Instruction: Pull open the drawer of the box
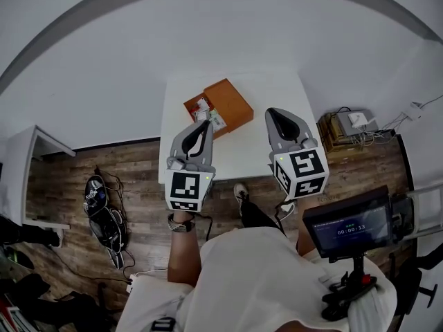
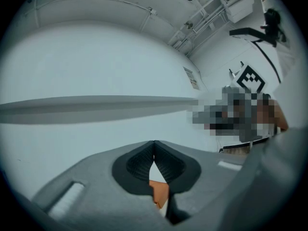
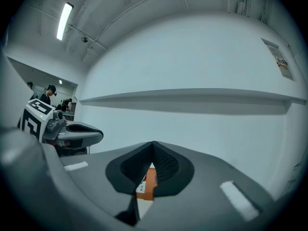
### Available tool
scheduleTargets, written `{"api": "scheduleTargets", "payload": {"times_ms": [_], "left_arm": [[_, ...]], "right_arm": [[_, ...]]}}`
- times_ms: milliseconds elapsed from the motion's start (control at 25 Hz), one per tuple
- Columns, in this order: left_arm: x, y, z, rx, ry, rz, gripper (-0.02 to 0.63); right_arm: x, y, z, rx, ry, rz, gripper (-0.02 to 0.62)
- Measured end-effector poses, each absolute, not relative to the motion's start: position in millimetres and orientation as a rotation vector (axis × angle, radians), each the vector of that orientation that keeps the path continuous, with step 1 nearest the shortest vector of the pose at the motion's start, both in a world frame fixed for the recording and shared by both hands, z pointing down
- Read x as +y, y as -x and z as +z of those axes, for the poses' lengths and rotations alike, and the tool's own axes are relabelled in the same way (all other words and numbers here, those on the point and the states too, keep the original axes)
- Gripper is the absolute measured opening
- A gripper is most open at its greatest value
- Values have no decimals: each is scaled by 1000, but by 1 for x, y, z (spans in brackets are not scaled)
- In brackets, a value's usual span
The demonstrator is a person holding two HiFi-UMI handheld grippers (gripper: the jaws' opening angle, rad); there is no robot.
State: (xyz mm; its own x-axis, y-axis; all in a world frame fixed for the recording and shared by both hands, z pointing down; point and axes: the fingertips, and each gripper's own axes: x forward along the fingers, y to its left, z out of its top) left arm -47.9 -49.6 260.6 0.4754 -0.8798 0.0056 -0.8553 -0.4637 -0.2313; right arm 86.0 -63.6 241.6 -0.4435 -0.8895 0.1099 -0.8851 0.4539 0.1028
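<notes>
An orange box (image 1: 232, 102) lies at an angle on the white table (image 1: 242, 154). Its drawer (image 1: 203, 111) is slid out toward the near left, with small items inside. My left gripper (image 1: 205, 124) is shut with nothing between its pads, and its tip overlaps the drawer's front edge in the head view. My right gripper (image 1: 275, 113) hovers to the right of the box, also shut and empty. In the left gripper view the pads (image 2: 154, 146) meet, and a sliver of the orange box (image 2: 160, 192) shows below them. The right gripper view likewise has closed pads (image 3: 153, 146) above the box (image 3: 148, 182).
A screen on a stand (image 1: 349, 227) is at my right. A wooden crate with electronics (image 1: 346, 130) sits on the floor right of the table. Cables and a bag (image 1: 104, 213) lie on the floor at left, beside white furniture (image 1: 28, 164).
</notes>
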Motion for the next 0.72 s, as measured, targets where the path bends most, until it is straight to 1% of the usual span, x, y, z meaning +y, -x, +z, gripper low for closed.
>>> {"api": "scheduleTargets", "payload": {"times_ms": [720], "left_arm": [[-58,42,251,1523,2481,-204,6]], "right_arm": [[-64,-86,236,-2543,-1563,-66,2]]}}
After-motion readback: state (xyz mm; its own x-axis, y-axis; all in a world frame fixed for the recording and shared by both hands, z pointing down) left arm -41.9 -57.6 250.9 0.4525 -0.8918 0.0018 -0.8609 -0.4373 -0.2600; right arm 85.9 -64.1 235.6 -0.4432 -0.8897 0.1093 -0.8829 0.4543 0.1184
